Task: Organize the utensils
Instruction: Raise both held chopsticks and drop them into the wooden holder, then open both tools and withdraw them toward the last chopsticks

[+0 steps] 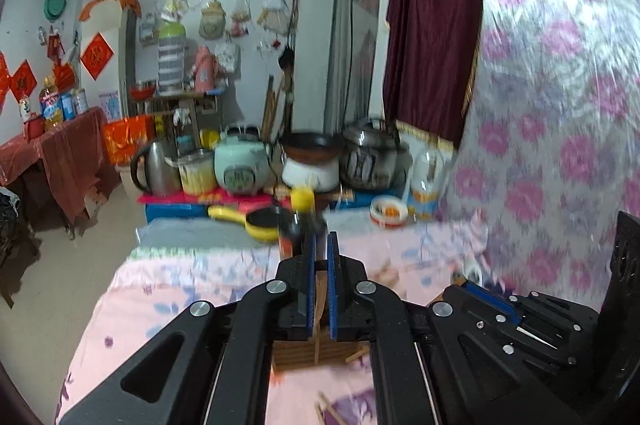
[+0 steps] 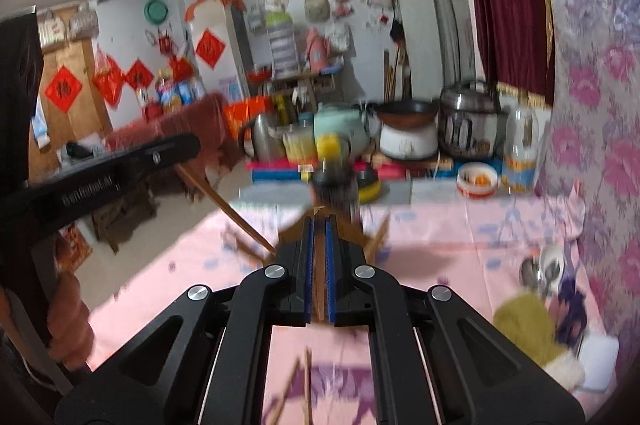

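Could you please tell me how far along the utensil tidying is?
Nothing visibly stowed yet. In hand: left gripper and right gripper each shut on a chopstick. Still to do: loose chopsticks on the pink cloth, spoons near the wall.

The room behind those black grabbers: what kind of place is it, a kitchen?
Probably a lived-in home room used for cooking and eating, not a fitted kitchen. A rice cooker, kettle and wok crowd the far end of a table under a flowered cloth, and red paper decorations hang on the walls.

Chopsticks (image 2: 306,381) lie on the table (image 2: 440,237) before cookers (image 2: 466,123).
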The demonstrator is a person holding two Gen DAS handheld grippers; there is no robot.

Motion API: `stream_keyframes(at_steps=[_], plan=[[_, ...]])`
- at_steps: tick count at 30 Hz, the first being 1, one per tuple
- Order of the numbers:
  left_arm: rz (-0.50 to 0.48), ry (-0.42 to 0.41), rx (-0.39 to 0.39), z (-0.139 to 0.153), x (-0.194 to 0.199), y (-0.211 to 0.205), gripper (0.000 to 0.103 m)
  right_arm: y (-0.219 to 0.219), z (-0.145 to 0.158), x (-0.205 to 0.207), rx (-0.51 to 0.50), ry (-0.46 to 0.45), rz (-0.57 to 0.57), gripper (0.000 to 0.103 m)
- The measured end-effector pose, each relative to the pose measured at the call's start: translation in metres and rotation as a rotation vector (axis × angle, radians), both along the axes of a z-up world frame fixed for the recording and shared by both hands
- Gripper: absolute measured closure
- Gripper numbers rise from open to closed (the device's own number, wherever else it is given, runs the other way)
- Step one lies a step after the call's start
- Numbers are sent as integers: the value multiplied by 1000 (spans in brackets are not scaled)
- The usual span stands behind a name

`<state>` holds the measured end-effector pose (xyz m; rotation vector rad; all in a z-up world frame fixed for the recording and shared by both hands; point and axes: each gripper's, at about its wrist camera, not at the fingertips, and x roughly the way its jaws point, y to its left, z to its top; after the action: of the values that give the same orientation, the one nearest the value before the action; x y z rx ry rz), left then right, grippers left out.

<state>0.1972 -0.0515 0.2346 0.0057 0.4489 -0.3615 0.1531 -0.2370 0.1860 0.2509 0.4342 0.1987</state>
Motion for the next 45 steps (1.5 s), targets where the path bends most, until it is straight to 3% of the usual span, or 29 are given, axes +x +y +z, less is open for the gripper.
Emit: stream_keyframes(at_steps=[2, 5, 10, 13, 17, 19, 20, 25, 27, 29, 31, 34, 38, 43, 45], plan=[[15, -19, -9, 2, 10, -2, 97, 0, 10, 10, 2, -36, -27, 97], [55, -23, 16, -18, 28, -6, 97, 3, 8, 31, -9, -60, -61, 97], [61, 147, 9, -81, 63, 0, 96, 16, -42, 70, -40, 60, -45, 92], [64, 179, -33, -93, 61, 17, 95, 7, -50, 59, -20, 57, -42, 91], [113, 158, -68, -91, 48, 35, 62, 1, -39, 34, -36, 9, -63, 85], [120, 154, -83, -89, 38, 41, 57, -1, -37, 24, -35, 2, -69, 77], [123, 155, -87, -88, 32, 43, 50, -2, -37, 16, -36, -4, -73, 74], [163, 122, -57, -90, -4, 48, 23, -2, -42, -24, -73, -35, -125, 25], [169, 105, -41, -94, -20, 49, 10, -4, -49, -41, -71, -53, -135, 19], [188, 82, -21, -100, -38, 49, 6, -4, -56, -56, -90, -60, -147, 14], [190, 73, 7, -106, -50, 46, 6, -4, -62, -70, -107, -67, -164, 8], [185, 75, 57, -124, -74, 44, 6, -4, -72, -88, -129, -73, -164, 6], [160, 140, 59, -159, -91, 49, 6, -1, -97, -105, -126, -42, -161, 6], [131, 289, 132, -211, -97, 51, 6, 10, -152, -90, -153, 185, -73, 6], [112, 336, 112, -220, -97, 55, 6, 15, -163, -80, -138, 250, -21, 6]])
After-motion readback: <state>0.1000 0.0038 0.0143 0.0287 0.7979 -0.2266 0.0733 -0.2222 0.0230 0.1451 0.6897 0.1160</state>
